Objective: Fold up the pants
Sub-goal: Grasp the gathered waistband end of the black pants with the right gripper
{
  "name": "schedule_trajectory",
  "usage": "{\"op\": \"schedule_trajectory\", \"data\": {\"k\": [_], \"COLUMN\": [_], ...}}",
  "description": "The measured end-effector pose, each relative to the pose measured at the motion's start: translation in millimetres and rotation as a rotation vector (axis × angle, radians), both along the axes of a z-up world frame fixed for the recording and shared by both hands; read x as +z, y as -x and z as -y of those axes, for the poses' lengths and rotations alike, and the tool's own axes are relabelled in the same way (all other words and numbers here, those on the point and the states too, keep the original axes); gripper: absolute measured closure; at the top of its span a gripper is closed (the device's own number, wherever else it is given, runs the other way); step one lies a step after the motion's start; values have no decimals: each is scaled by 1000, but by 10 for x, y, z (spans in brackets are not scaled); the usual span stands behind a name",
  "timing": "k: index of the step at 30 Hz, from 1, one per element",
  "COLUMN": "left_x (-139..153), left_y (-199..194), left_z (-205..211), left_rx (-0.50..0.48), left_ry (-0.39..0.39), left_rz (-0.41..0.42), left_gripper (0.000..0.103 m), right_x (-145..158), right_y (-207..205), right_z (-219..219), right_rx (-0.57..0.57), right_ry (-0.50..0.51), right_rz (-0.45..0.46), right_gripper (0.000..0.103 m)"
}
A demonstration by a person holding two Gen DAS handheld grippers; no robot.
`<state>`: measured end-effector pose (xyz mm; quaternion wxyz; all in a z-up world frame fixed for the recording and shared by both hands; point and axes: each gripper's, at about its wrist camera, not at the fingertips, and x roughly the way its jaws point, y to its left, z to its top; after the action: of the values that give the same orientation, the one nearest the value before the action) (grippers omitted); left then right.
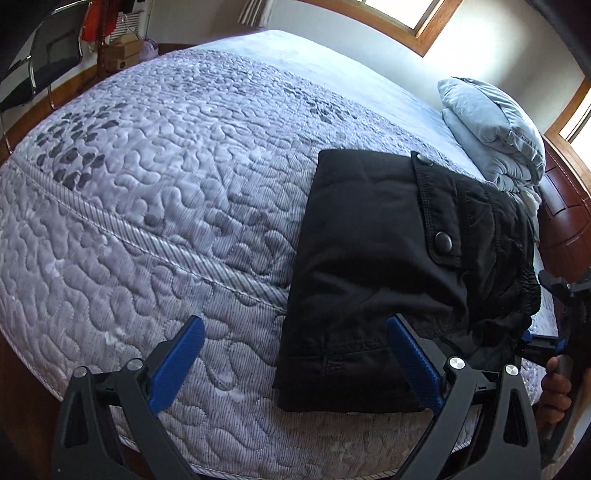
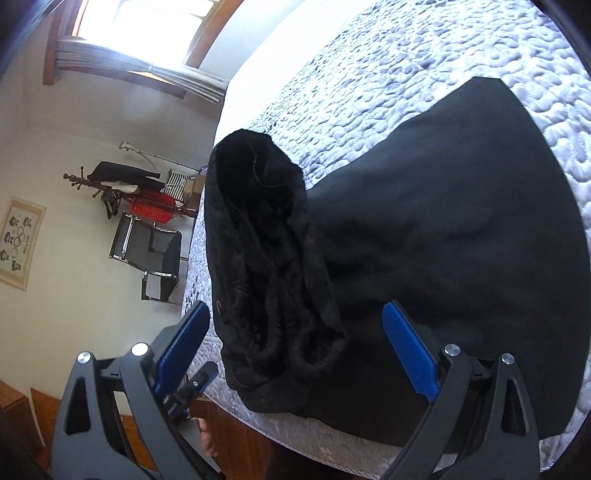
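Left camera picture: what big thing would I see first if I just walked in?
The black pants, folded into a thick bundle, lie near the quilted grey bed's edge. Behind them sits a folded light blue blanket. The left tool hangs open in front, holding nothing.

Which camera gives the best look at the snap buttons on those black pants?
The left wrist view: a snap button on the pants shows sharply. The right wrist view shows only dark fabric, no buttons.

bright daylight | windows [image 1: 402, 14] blown out | pants [image 2: 443, 240] detail crushed | fisheye edges warped
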<state>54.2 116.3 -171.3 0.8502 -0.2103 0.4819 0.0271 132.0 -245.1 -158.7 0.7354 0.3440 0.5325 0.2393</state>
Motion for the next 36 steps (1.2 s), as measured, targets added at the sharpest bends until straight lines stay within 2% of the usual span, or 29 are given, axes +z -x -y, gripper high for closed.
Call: {"op": "schedule_trajectory", "data": {"k": [5, 7, 8, 11, 15, 21, 31, 36], "left_x": [-50, -49, -50, -57, -72, -100, -170, -141], "left_y": [7, 6, 3, -10, -23, -31, -35, -20], "left_z": [16, 14, 12, 0, -18, -35, -71, -98], "left_rx": [-10, -11, -11, -9, -6, -3, 9, 12], "left_ry": [-1, -2, -2, -1, 8, 17, 51, 57], "left_rz": [-13, -14, -15, -22, -30, -37, -50, -50], "left_gripper": [4, 4, 4, 4, 4, 4, 4, 4], "right_x": [-2, -10, -26, -71, -84, -29, 110, 301], "right_y": [-19, -50, -46, -72, -82, -86, -92, -87], "right_z": [-140, -185, -197, -224, -258, -261, -309, -377], "right_rx": [-8, -7, -5, -15, -12, 3, 20, 46], "right_ry": [29, 34, 35, 10, -13, -17, 3, -17], "right_rz": [29, 34, 27, 8, 9, 26, 68, 99], "right_gripper": [9, 22, 34, 37, 55, 71, 79, 81]}}
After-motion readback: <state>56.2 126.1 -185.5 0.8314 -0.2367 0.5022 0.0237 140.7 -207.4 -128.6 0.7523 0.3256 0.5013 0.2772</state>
